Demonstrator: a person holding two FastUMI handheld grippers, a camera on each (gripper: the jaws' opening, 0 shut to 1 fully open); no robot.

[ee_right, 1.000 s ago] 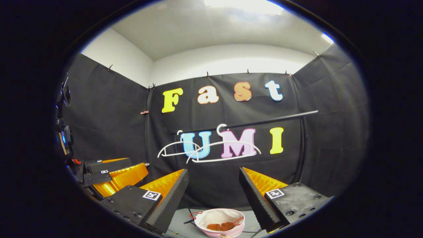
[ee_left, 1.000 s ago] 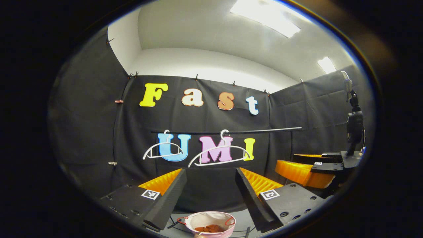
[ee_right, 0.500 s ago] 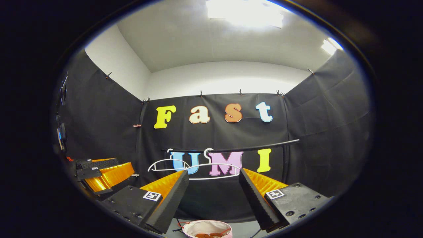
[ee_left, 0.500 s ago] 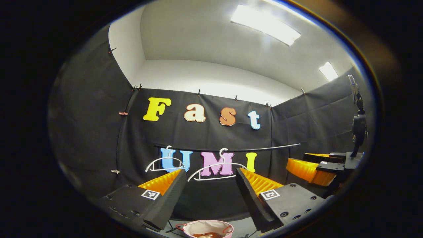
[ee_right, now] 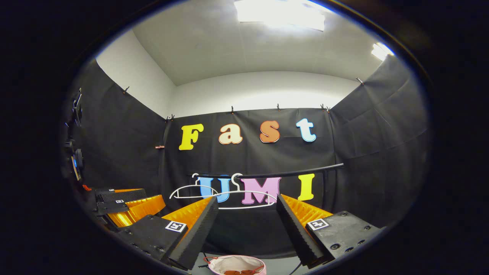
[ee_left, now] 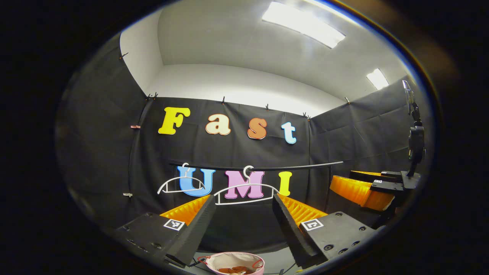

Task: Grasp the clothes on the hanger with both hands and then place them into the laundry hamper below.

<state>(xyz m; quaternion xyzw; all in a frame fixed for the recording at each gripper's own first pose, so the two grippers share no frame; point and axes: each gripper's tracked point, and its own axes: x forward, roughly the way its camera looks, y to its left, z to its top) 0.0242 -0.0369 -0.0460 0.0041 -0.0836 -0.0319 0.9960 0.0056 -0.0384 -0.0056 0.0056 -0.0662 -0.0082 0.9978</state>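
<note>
In the left gripper view, the left hand-held gripper [ee_left: 241,214] is seen with its two fingers spread wide apart and nothing held between them. Beyond the fingers a dark rail [ee_left: 256,167] runs across the back wall, and two white hangers are hooked on it: one hanger [ee_left: 181,183] to the left and a nearer hanger [ee_left: 246,189] in the middle. Both hangers are bare wire outlines; no garment is draped on either. At the bottom edge, below and between the fingers, a pink laundry hamper [ee_left: 233,263] with a pale lining is partly seen, and reddish-brown clothes [ee_left: 233,269] lie inside it. At the right edge the right hand-held gripper [ee_left: 366,189] is held well apart from the rail.

In the right gripper view, the right hand-held gripper [ee_right: 246,219] is likewise wide open and empty. The same rail [ee_right: 290,172] and the two bare hangers, one [ee_right: 191,190] to the left and one [ee_right: 248,198] just above the fingers, are seen ahead. The hamper [ee_right: 237,264] is cut by the bottom edge, with the clothes [ee_right: 238,272] resting in it. The left hand-held gripper [ee_right: 126,204] is seen at the left.

The task is judged to be essentially done: the clothes are already in the hamper, the hangers are stripped, and nothing appears to be left to grasp.
</note>
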